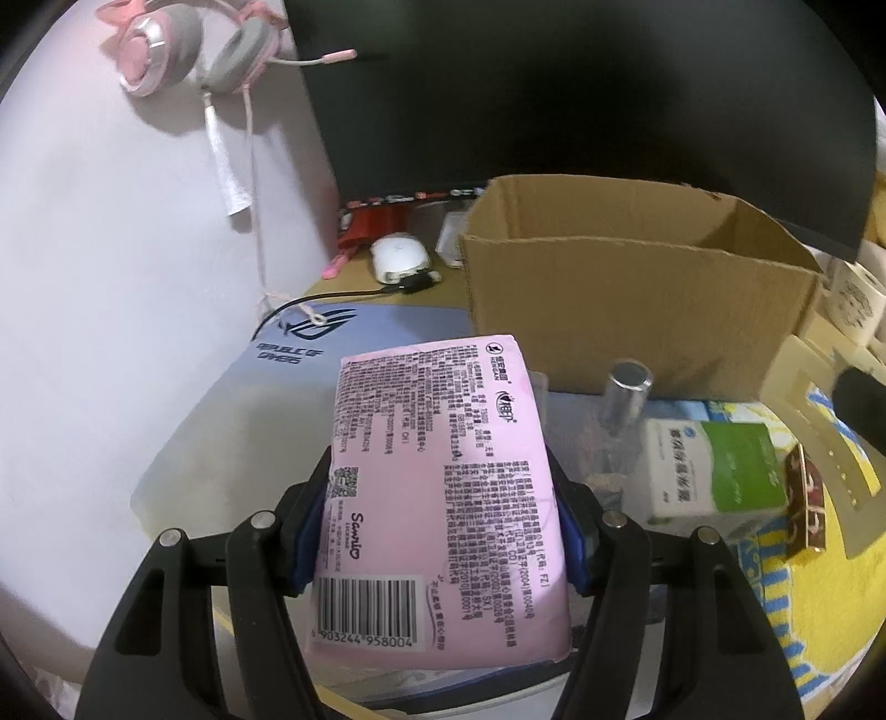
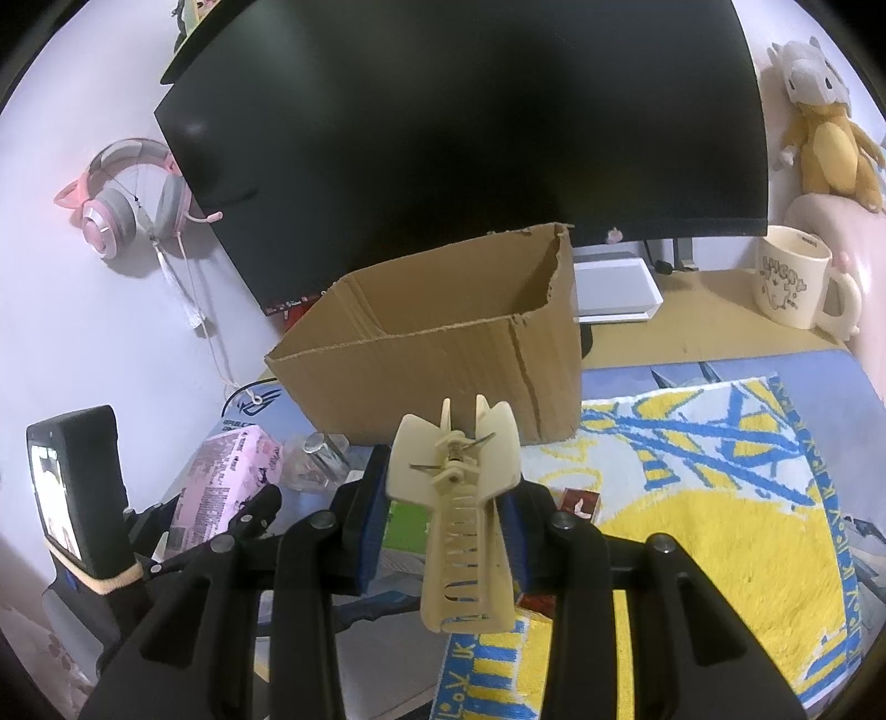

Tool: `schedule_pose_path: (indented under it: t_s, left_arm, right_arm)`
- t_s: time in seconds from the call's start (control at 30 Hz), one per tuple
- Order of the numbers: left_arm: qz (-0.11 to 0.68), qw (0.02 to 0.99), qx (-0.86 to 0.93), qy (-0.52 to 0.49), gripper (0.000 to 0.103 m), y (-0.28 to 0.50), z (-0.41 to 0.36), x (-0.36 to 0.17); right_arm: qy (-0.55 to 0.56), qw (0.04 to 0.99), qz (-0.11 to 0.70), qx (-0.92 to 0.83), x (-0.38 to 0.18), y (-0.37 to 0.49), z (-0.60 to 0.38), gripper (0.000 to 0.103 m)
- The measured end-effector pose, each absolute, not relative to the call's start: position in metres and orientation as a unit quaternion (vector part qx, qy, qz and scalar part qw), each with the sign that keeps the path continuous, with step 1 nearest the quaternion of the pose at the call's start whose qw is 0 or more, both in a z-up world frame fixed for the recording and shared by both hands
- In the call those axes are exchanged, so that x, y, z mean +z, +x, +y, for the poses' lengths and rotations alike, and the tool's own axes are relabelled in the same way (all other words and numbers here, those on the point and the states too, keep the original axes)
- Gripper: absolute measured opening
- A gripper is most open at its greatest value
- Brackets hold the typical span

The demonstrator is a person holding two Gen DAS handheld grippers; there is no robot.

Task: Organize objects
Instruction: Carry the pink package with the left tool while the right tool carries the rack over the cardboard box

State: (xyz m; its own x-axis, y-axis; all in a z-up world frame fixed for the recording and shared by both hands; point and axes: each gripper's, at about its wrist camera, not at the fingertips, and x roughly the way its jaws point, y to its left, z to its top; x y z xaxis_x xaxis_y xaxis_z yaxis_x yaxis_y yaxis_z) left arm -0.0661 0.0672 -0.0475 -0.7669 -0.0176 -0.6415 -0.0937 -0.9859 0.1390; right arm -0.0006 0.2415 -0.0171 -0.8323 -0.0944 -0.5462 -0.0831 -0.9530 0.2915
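Observation:
My left gripper is shut on a pink tissue pack with printed text and a barcode, held above the desk mat. The pack also shows in the right wrist view at the left. My right gripper is shut on a cream hair claw clip, held above the towel. An open cardboard box stands just beyond both grippers; in the right wrist view the box is straight ahead. A white and green medicine box and a small red box lie to the right of the pack.
A black monitor stands behind the box. A yellow and blue towel covers the desk's right side. A cream mug stands at the far right. A glass bottle with a silver cap, a white mouse and pink headphones are nearby.

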Motion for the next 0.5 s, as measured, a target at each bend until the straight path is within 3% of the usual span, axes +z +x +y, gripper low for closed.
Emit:
schedule_pose_path:
  t_s: [0.5]
  left_arm:
    - [0.043, 0.02, 0.952, -0.304, 0.065, -0.07, 0.049, -0.01]
  right_arm:
    - [0.271, 0.033, -0.165, -0.948, 0.006, -0.005, 0.242, 0.039]
